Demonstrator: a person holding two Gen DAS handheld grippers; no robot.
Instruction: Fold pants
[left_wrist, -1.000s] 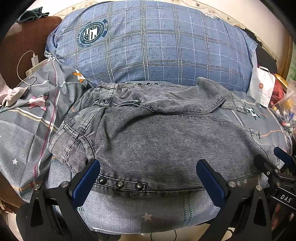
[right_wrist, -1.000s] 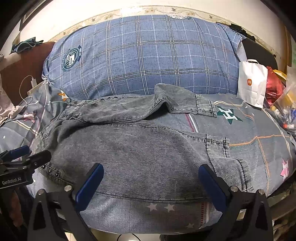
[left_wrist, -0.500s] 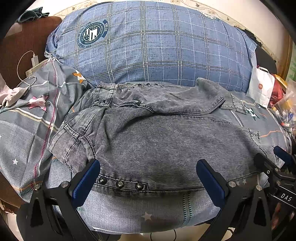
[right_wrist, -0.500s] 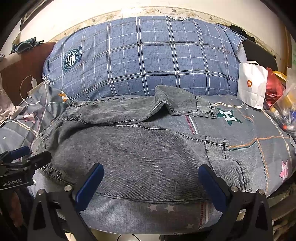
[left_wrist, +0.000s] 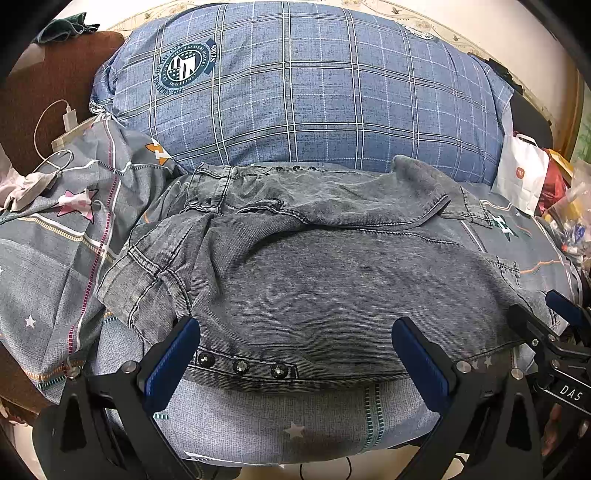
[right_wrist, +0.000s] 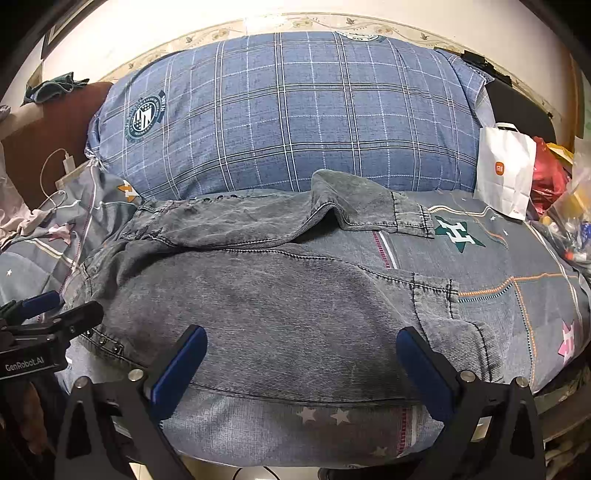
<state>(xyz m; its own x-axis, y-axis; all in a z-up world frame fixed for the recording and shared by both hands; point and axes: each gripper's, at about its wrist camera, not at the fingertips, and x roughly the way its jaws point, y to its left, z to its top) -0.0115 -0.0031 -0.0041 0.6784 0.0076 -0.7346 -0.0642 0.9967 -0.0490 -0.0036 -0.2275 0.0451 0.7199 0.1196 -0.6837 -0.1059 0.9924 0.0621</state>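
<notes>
Grey denim pants (left_wrist: 332, 280) lie spread on the bed, waist to the left with three metal studs at the near edge, legs running right. They also show in the right wrist view (right_wrist: 280, 310), one leg hem folded up at the back. My left gripper (left_wrist: 295, 343) is open over the near edge by the studs. My right gripper (right_wrist: 301, 350) is open over the near edge of the leg. Neither holds anything. Each gripper shows at the side of the other's view.
A large blue plaid pillow (left_wrist: 314, 88) lies behind the pants. The bed has a grey patterned sheet (right_wrist: 517, 266). A white paper bag (right_wrist: 506, 170) and coloured bags stand at the right. A charger cable (left_wrist: 55, 122) lies at the left.
</notes>
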